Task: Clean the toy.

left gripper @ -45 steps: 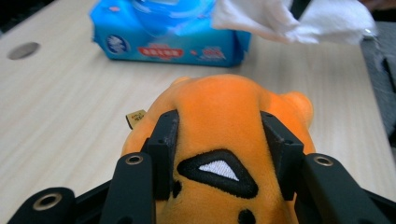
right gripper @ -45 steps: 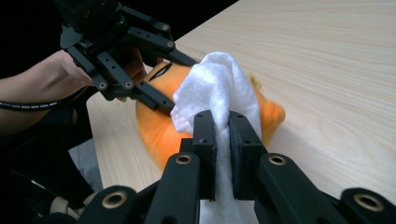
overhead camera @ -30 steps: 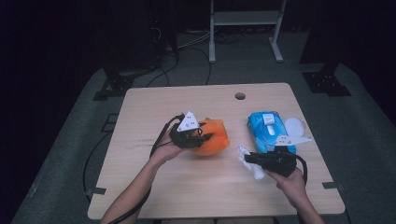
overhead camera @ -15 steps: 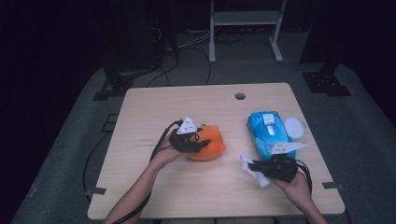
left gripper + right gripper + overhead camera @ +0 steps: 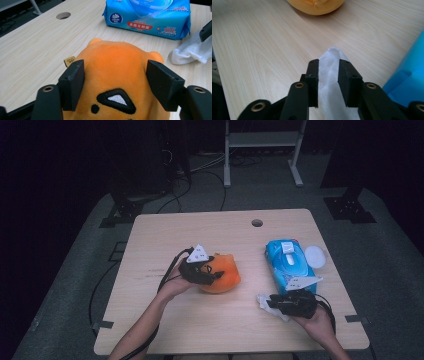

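The left gripper [image 5: 115,85] clamped the round orange plush toy [image 5: 220,274] at mid-table [image 5: 210,330]. The right gripper [image 5: 328,75] pinched a crumpled white wet wipe [image 5: 332,60] beside the blue wipe pack [image 5: 289,265]. Wiping well likely meant steadying the toy and stroking gently.

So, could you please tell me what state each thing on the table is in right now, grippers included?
Orange plush toy: on the table, clasped at both sides.
Wipes pack: lying flat, lid flipped open.
White wipe: out of the pack, pinched and bunched.
Left gripper: jaws closed on the plush toy.
Right gripper: jaws closed on the wipe.
Table: bare wood, with a round hole near the far edge.
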